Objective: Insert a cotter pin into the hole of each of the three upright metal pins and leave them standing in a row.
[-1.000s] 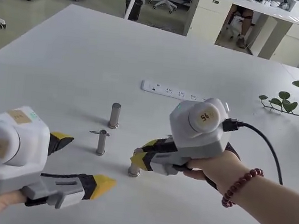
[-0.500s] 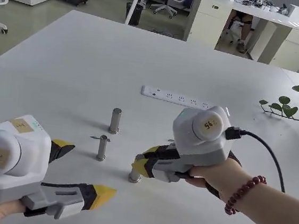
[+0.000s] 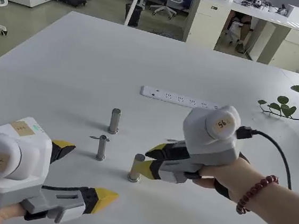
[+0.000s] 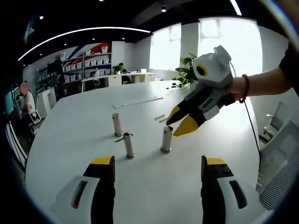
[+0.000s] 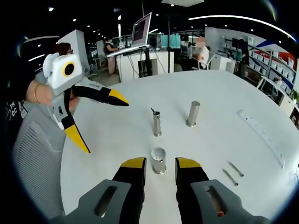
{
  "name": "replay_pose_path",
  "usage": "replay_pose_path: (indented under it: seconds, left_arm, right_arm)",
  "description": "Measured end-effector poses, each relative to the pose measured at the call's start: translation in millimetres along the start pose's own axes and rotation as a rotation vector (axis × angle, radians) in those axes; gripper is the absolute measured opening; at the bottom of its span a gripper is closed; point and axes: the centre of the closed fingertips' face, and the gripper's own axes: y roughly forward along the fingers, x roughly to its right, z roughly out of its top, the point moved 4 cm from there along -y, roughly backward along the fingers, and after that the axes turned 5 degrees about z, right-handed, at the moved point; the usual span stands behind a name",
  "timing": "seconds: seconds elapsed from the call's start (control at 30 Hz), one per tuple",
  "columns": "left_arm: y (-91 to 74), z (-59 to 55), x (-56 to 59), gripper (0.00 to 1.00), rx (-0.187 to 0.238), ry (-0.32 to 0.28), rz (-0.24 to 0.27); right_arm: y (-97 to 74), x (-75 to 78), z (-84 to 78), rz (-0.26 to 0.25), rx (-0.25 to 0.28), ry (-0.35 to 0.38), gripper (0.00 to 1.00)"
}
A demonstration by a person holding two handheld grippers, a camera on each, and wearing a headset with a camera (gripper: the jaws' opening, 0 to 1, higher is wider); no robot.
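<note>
We hold the right claw point(image 3: 148, 159) low over the bench point(image 3: 79, 67). Its 2 yellow-tipped jaws are parted a little and grip nothing. The nearest pin point(image 3: 135, 168) stands upright just ahead of those tips, in line with the gap between them. In the right gripper view it sits straight beyond the jaws. In the left gripper view the tips hang beside its top without closing on it. We cannot tell whether the lower jaw brushes it.

Further out from the right claw, ahead and a touch left of the gap, the middle pin point(image 3: 101, 147) stands upright. A cotter pin point(image 3: 95, 137) pokes sideways through it near the top. Ahead and to the right of the gap, further still, the far pin point(image 3: 115, 120) also stands upright. The 3 pins stand apart from one another. 2 loose cotter pins point(image 5: 230, 177) lie flat on the bench off the right claw's right side, close together.

The left claw point(image 3: 83, 172) hangs with its jaws spread wide, grasping nothing. All 3 pins are ahead of it, well apart from its tips, and the right claw is ahead of it on its right.

A power strip point(image 3: 177, 98) lies well beyond the far pin. A black cable point(image 3: 274, 146) runs from the back of the right claw, and the wrist behind it wears a bead bracelet point(image 3: 256, 188).
</note>
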Motion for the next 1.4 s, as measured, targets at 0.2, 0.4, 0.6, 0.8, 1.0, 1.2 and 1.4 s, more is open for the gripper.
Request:
replay_pose_path:
  seconds: [0.2,0.4,0.6,0.8,1.0,1.2,1.4]
  left_arm:
    - [-1.8,2.0,1.4,0.75,0.019,-0.028,-0.006]
    - [-3.9,-1.1,-1.7,0.76,0.014,-0.04,0.005]
    - [-7.4,0.5,-6.1,0.79,0.023,-0.044,0.024]
    - [-8.5,-0.9,-7.3,0.84,0.014,-0.06,0.02]
    - [-8.5,-0.4,-9.3,0.87,0.013,-0.055,0.02]
    - [-4.9,-2.0,-8.9,0.88,-0.004,-0.053,0.012]
    - [-1.8,0.3,-10.6,0.9,-0.005,-0.047,0.011]
  right_arm:
    - [-13.8,18.9,-11.2,-0.039,-0.035,0.026,0.2]
    - [-23.5,40.2,-21.0,-0.087,-0.066,0.037,0.17]
    - [-28.7,60.4,-30.9,-0.127,-0.133,0.007,0.17]
    - [-27.9,75.6,-41.0,-0.153,-0.177,0.014,0.17]
    - [-28.4,87.6,-48.2,-0.177,-0.208,0.016,0.16]
    - [-27.0,103.4,-53.0,-0.19,-0.256,-0.013,0.15]
    - [-22.9,116.6,-58.6,-0.193,-0.284,0.009,0.14]
